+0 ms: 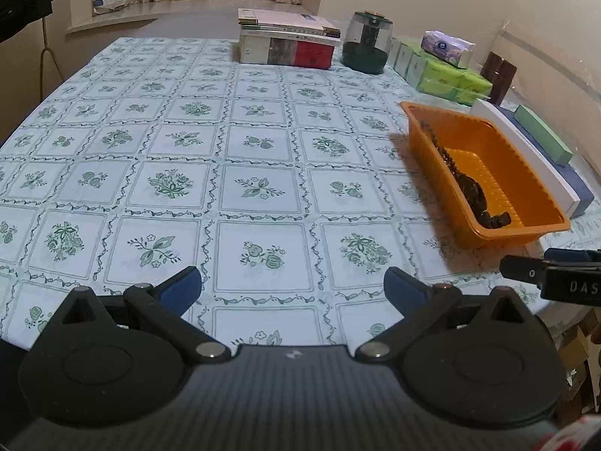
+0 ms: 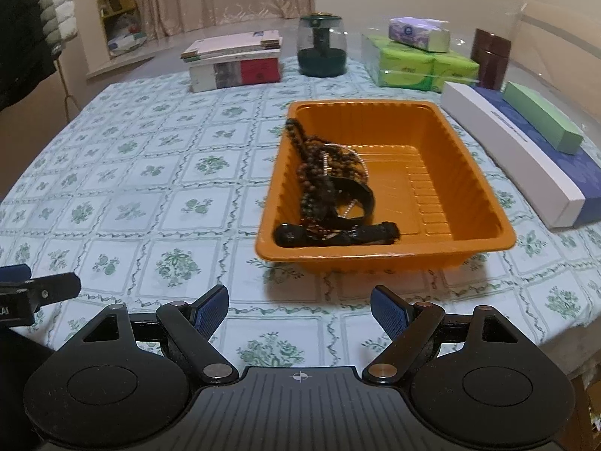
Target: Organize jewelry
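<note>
An orange plastic tray (image 2: 469, 173) sits on the patterned tablecloth. In its left half lies a tangle of dark bead strings (image 2: 315, 173), a black band (image 2: 360, 195) and a thin silver chain. The tray also shows at the right of the left wrist view (image 1: 526, 173), with the dark beads (image 1: 465, 188) along its near wall. My right gripper (image 2: 299, 310) is open and empty, just in front of the tray. My left gripper (image 1: 293, 287) is open and empty over bare tablecloth, left of the tray.
At the table's back stand a stack of books and boxes (image 2: 236, 60), a dark green jar (image 2: 322, 47), green tissue packs (image 2: 420, 64) with a tissue packet on top, and a brown canister (image 2: 490, 58). Long white, blue and green boxes (image 2: 526, 150) lie right of the tray.
</note>
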Demonstrator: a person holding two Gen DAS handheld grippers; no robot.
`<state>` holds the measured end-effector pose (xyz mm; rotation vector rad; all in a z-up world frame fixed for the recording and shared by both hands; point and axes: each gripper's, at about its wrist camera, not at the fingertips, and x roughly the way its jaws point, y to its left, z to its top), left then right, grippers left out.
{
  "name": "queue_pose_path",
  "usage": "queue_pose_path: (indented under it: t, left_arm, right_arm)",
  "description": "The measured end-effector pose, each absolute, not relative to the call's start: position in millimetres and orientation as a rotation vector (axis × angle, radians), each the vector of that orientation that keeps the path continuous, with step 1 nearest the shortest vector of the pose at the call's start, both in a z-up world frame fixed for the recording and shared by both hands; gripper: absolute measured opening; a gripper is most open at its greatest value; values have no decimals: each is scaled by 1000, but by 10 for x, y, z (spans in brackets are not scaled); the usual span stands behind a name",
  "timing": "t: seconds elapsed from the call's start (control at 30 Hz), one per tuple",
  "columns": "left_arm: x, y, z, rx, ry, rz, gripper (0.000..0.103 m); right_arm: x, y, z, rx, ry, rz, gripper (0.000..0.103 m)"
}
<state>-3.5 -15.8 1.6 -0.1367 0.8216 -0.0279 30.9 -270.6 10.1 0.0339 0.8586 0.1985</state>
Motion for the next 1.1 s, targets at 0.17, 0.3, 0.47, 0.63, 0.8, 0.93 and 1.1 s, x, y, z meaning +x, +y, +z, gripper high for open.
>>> queue_pose_path:
  t: [0.17,0.3,0.47,0.63,0.8,0.93,1.1]
  left_arm:
    - [-5,-202,-14,-115,833,-23,103]
    - [17,-219,-30,-111,840,-23,103]
    - [25,-257,-19,-104,838,-22,103]
    - [34,-281,-3,-98,832,-20,103]
    - [38,-302,8,-92,828,-21,103]
    - [35,-320,13,-86,826,-28,103]
    - [40,-334,14,-86,824,-31,103]
  right_arm:
    - [322,-2657,83,34,863,209,82]
    - [329,-2640,60,36,871,210,82]
    - [338,-2636,56,37,871,209,83]
    - [337,-2631,68,40,869,209,82]
    - [336,-2630,74,42,867,210,82]
    - [336,-2625,75,48,866,213,82]
    - [331,-2619,79,55,865,221,82]
